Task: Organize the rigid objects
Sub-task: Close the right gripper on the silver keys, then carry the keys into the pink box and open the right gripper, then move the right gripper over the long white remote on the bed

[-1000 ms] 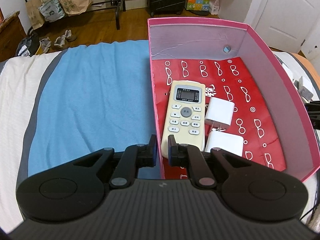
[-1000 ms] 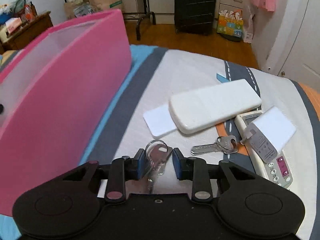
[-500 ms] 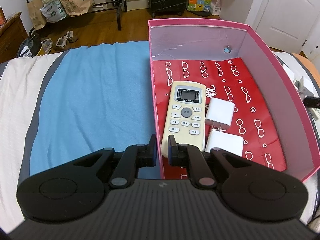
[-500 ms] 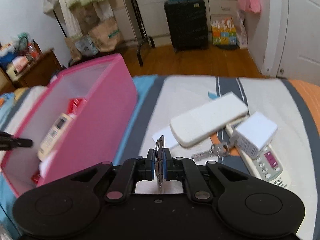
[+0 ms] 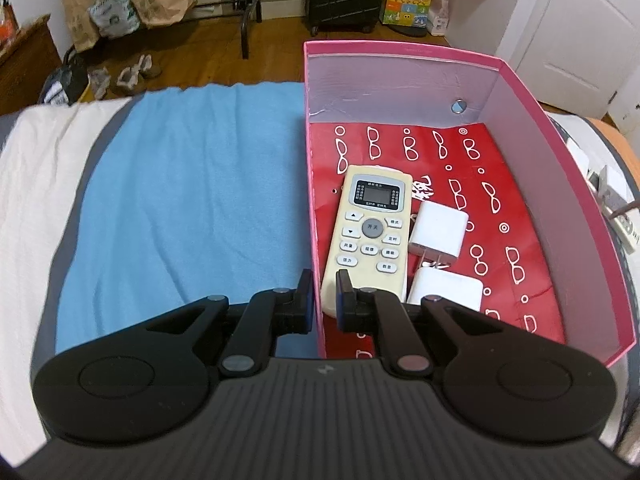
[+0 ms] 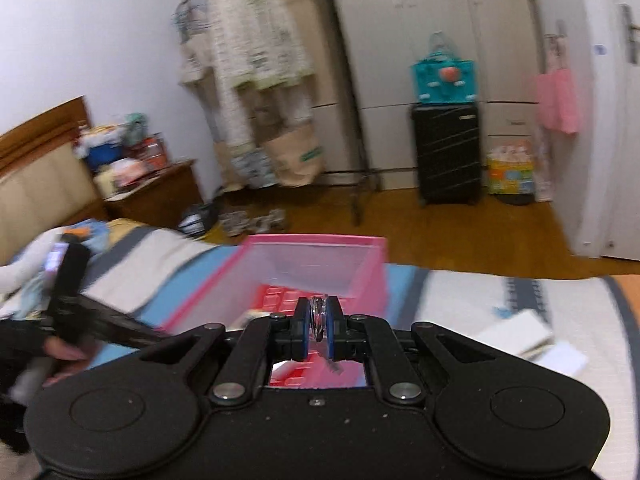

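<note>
Your left gripper pinches the pink box near wall; your right gripper clamps the keys above it

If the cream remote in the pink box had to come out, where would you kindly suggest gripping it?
Grip the cream remote across its narrow width near the screen end, coming straight down from above: it lies flat, with the box wall close on one side and a white charger on the other.
</note>
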The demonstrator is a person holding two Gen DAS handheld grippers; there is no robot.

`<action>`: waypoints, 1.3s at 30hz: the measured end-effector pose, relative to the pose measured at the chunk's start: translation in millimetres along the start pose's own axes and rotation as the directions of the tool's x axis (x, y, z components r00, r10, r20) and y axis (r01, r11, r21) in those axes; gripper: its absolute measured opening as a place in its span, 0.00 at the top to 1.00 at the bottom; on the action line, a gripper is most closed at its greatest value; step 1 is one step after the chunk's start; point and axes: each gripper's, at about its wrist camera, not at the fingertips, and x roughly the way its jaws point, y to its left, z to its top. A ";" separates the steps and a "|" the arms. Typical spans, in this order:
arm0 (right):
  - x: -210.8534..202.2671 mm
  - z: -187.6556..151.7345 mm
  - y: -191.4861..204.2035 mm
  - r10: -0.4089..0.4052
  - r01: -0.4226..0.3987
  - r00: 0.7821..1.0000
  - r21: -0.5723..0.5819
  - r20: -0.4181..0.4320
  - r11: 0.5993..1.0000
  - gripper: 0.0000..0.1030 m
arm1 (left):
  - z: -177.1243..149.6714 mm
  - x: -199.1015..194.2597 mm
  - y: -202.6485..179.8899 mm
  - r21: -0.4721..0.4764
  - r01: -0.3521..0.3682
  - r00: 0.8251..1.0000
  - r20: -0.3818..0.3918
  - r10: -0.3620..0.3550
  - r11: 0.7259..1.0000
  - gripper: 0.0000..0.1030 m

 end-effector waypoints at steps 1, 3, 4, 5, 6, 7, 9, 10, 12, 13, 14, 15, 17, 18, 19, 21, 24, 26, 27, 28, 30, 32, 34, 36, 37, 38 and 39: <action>5.3 2.4 11.4 0.002 -0.003 1.000 -0.032 -0.014 0.999 0.90 | -0.3 -0.8 -0.5 0.003 -0.002 1.000 0.004 0.002 1.000 0.92; 17.0 3.8 26.5 0.006 -0.009 0.999 -0.062 -0.042 0.998 0.90 | -0.3 -0.6 1.1 -0.004 0.003 1.000 0.005 -0.003 1.000 0.92; 24.9 3.0 31.5 0.016 -0.020 0.998 -0.066 -0.055 0.998 0.90 | -0.3 -0.7 2.5 -0.009 0.010 1.000 0.005 -0.010 1.000 0.92; 35.3 1.9 34.9 0.021 -0.026 0.997 -0.068 -0.075 0.997 0.90 | 0.0 -0.5 4.0 -0.015 0.016 1.000 0.005 -0.016 1.000 0.92; 44.2 0.3 37.2 0.017 -0.023 0.996 -0.065 -0.091 0.998 0.90 | -0.1 -0.5 5.6 -0.020 0.023 1.000 0.006 -0.023 1.000 0.92; 52.3 -0.7 37.9 0.010 -0.017 0.994 -0.061 -0.108 0.998 0.90 | -0.2 -0.4 6.5 -0.021 0.027 1.000 0.007 -0.026 0.999 0.92; 69.2 -4.6 37.5 -0.008 0.001 0.991 -0.058 -0.134 0.998 0.90 | -0.8 -0.6 7.2 -0.020 0.030 1.000 0.009 -0.030 0.999 0.92; 78.1 -7.4 37.3 -0.024 0.016 0.989 -0.058 -0.148 0.998 0.90 | -0.9 -0.5 6.9 -0.018 0.030 1.000 0.009 -0.030 0.999 0.92; 90.8 -14.5 37.3 -0.042 0.033 0.982 -0.056 -0.182 0.998 0.90 | -0.8 -0.1 6.3 -0.016 0.030 0.999 0.009 -0.030 0.999 0.92; 95.9 -17.8 36.3 -0.042 0.033 0.979 -0.048 -0.197 0.998 0.90 | -0.8 -0.2 6.3 -0.017 0.031 0.999 0.009 -0.031 0.999 0.92; 100.2 -20.5 35.1 -0.038 0.031 0.977 -0.038 -0.211 0.999 0.90 | -0.9 0.0 5.5 -0.017 0.031 0.999 0.009 -0.031 0.999 0.92; 100.7 -25.1 31.4 -0.028 0.023 0.975 -0.027 -0.220 0.999 0.88 | -0.7 0.4 5.9 -0.017 0.033 0.999 0.010 -0.032 0.999 0.92; 98.6 -28.1 24.7 -0.014 0.018 0.982 0.021 -0.190 1.000 0.75 | -0.3 0.8 6.5 -0.021 0.035 0.999 0.011 -0.035 0.999 0.92; 95.4 -27.7 20.9 -0.008 0.017 0.984 0.048 -0.177 0.999 0.56 | -0.5 0.8 6.7 -0.021 0.036 0.999 0.011 -0.036 0.999 0.92; 91.0 -26.7 18.1 -0.003 0.014 0.986 0.066 -0.164 0.998 0.50 | -0.5 0.8 6.9 -0.022 0.037 0.999 0.011 -0.037 0.999 0.92; 80.2 -22.5 14.3 -0.001 0.011 0.991 0.068 -0.134 0.998 0.50 | -0.5 0.6 7.1 -0.022 0.038 0.999 0.011 -0.037 0.999 0.92; 57.4 -13.4 7.1 -0.026 0.030 0.995 0.044 -0.101 0.999 0.46 | -0.6 0.6 7.2 -0.023 0.037 0.999 0.012 -0.037 0.999 0.92; 40.4 -4.7 -0.4 -0.013 0.016 0.997 0.037 -0.081 0.999 0.40 | -0.6 0.4 7.1 -0.022 0.037 0.999 0.012 -0.036 0.999 0.92; 31.5 -0.2 -5.2 -0.009 0.011 0.998 0.030 -0.063 0.999 0.36 | -0.6 0.5 6.9 -0.022 0.036 0.999 0.012 -0.035 0.999 0.92; 22.4 4.5 -9.7 -0.014 0.014 0.999 0.015 -0.045 1.000 0.29 | -0.5 0.5 6.7 -0.020 0.035 0.999 0.012 -0.034 0.999 0.92; 12.2 11.4 -15.6 -0.049 0.048 0.997 -0.025 -0.067 0.999 0.21 | -0.5 0.8 6.6 -0.021 0.034 0.999 0.012 -0.033 0.999 0.92; 9.0 18.3 -21.4 -0.120 0.107 0.981 -0.091 -0.156 0.990 0.21 | -0.1 0.8 6.2 -0.020 0.031 0.999 0.009 -0.031 0.999 0.92; 5.5 22.1 -30.7 -0.195 0.175 0.961 -0.115 -0.195 0.978 0.21 | 1.0 0.8 5.2 -0.022 0.025 1.000 0.003 -0.025 0.999 0.92; 1.9 25.5 -45.9 -0.224 0.211 0.949 -0.080 -0.224 0.974 0.21 | 2.4 1.1 4.1 -0.023 0.021 1.000 0.000 -0.021 1.000 0.90; 1.5 27.5 -55.4 -0.223 0.220 0.943 -0.041 -0.246 0.975 0.20 | 2.8 1.3 3.4 -0.022 0.017 1.000 -0.001 -0.017 1.000 0.90; 2.5 27.9 -65.0 -0.216 0.225 0.938 -0.001 -0.272 0.974 0.20 | 2.8 1.2 2.7 -0.020 0.013 1.000 -0.002 -0.013 1.000 0.90; 4.1 27.4 -74.1 -0.211 0.232 0.932 0.035 -0.294 0.972 0.20 | 2.5 0.8 2.0 -0.017 0.009 1.000 -0.002 -0.009 1.000 0.90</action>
